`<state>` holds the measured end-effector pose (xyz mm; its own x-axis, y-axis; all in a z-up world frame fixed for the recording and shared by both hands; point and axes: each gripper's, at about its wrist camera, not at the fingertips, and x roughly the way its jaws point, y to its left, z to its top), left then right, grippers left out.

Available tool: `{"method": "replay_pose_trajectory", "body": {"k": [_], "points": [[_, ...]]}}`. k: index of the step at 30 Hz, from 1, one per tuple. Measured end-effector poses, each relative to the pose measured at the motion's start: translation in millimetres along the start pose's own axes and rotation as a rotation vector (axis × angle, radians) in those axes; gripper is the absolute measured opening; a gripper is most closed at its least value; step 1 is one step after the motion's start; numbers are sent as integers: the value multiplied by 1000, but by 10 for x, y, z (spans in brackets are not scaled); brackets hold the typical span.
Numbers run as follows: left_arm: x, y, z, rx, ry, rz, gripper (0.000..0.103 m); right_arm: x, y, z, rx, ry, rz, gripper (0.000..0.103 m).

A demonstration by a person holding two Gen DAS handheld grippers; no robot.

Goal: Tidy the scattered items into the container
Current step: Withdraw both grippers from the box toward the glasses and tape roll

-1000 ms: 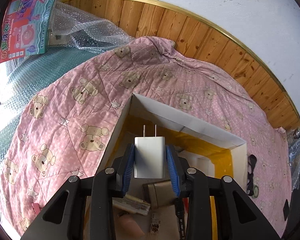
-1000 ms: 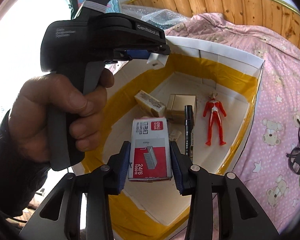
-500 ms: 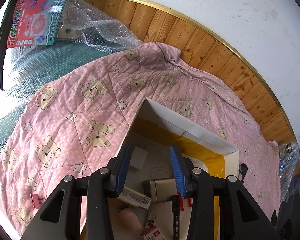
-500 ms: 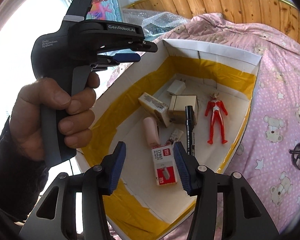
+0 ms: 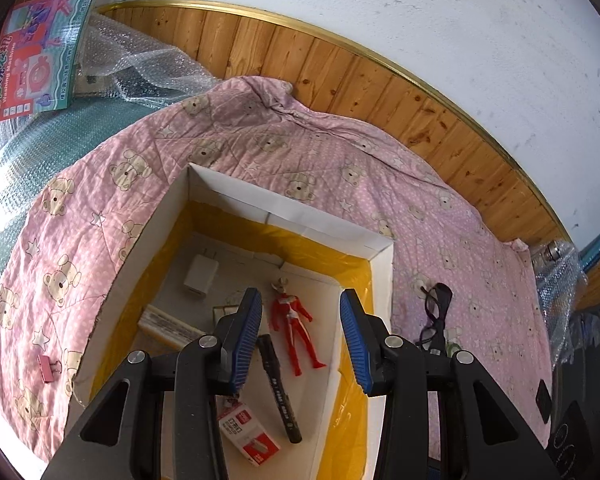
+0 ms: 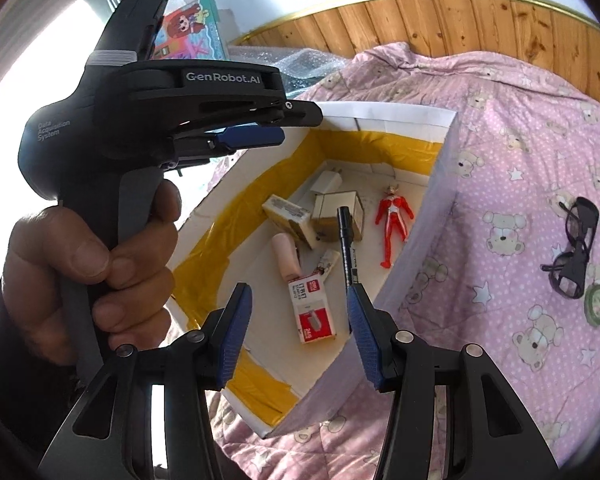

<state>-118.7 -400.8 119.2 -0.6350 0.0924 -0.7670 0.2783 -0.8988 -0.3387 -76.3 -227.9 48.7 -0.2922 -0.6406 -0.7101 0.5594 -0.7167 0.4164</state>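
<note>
Right wrist view: both grippers, left gripper point(image 5: 301, 338) and right gripper point(image 6: 300, 330), hover with jaws released and empty above the white yellow-taped cardboard box point(image 6: 440, 200) holding a red-and-white staple carton point(image 6: 313, 312)

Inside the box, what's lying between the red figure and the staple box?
The black marker lies between the red figure and the staple box, clearest in the left wrist view.

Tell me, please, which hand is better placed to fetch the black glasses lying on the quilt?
Probably the right. The glasses lie on the box's right side, nearest the open, empty right tool; the left tool hangs over the box.
</note>
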Motion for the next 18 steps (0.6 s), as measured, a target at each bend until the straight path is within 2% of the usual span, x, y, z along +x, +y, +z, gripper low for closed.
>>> {"method": "replay_pose_trajectory", "body": {"k": [18], "points": [[-49,-754,-269,117,22,-13,42,-490,-408,-242,95,-73,-8,49]]}}
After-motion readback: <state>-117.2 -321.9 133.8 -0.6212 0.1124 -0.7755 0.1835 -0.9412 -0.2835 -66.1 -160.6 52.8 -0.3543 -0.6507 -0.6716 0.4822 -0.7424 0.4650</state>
